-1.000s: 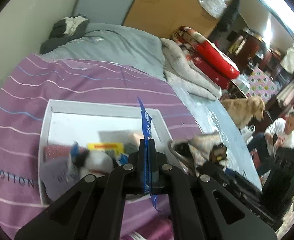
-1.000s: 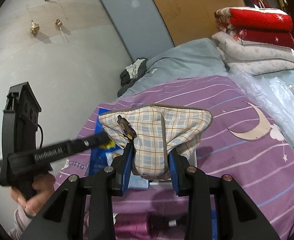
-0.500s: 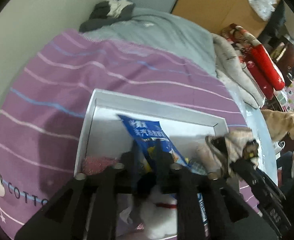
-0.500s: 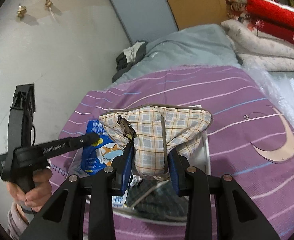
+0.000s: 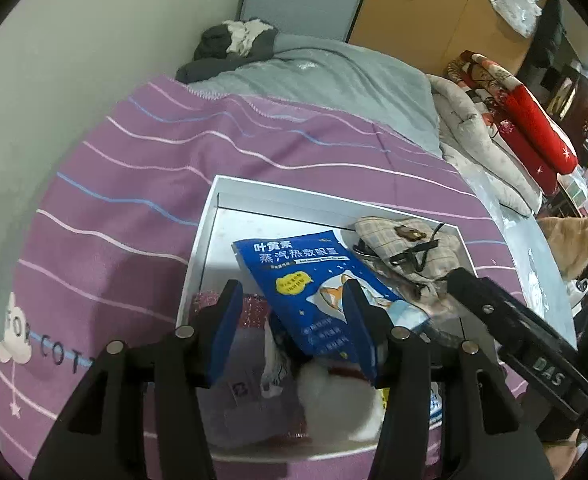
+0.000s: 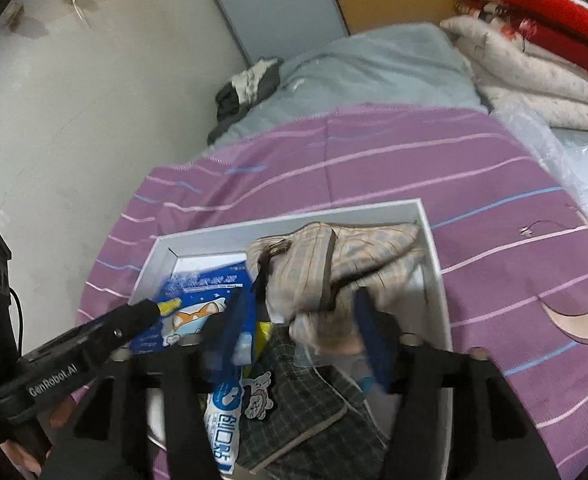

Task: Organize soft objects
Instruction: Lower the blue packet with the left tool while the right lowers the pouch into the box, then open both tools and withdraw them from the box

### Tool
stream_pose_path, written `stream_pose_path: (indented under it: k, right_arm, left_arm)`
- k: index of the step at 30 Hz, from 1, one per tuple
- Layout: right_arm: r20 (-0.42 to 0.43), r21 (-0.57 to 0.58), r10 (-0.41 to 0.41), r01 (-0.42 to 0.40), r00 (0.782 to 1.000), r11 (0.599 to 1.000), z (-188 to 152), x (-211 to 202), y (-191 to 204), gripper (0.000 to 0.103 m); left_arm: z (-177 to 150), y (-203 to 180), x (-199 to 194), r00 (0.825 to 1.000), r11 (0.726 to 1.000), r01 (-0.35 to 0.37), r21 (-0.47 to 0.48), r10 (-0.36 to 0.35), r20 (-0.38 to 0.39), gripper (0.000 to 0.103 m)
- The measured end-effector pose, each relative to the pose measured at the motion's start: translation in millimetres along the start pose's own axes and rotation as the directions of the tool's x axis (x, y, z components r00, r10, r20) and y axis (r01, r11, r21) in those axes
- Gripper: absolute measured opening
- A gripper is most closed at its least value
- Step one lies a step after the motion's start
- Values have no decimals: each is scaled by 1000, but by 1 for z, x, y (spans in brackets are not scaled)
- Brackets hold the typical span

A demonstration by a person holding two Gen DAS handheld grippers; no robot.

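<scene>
The blue eye-mask packet (image 5: 313, 284) lies flat in the white box (image 5: 206, 236) on the bed's purple striped blanket (image 5: 134, 184), and the plaid pouch (image 6: 333, 264) slumps in the box's far right corner. My left fingers (image 5: 294, 328) are spreading, pads clear of the packet between them. My right fingers (image 6: 305, 320) are spreading too, the pouch's lower edge between them but apparently no longer pinched. A white plush (image 5: 333, 404), a glittery pink piece (image 5: 250, 308) and a dark checked pouch (image 6: 313, 412) also sit inside. I judge this pair placed and see nothing loose on the blanket, so little seems left.
</scene>
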State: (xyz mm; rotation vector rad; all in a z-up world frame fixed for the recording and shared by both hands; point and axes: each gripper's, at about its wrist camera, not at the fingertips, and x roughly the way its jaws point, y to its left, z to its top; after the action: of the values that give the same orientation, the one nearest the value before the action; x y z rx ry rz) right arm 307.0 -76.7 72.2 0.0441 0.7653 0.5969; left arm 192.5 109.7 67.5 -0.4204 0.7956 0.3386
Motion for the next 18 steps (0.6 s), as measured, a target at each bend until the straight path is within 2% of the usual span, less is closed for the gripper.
stream_pose_path:
  k: [2, 10, 18]
  right_arm:
    - [29, -5, -19, 19, 999, 1000, -4, -13, -1, 75]
    - [47, -26, -18, 19, 999, 999, -22, -51, 3, 75]
    - [52, -33, 2, 0, 999, 999, -32, -86, 11, 75]
  left_arm:
    - [-2, -3, -6, 1000, 1000, -5, 13, 5, 13, 53]
    - [-17, -21, -29, 1000, 997, -17, 76, 15, 26, 53]
    - [-29, -32, -53, 1000, 996, -15, 90, 12, 28, 53]
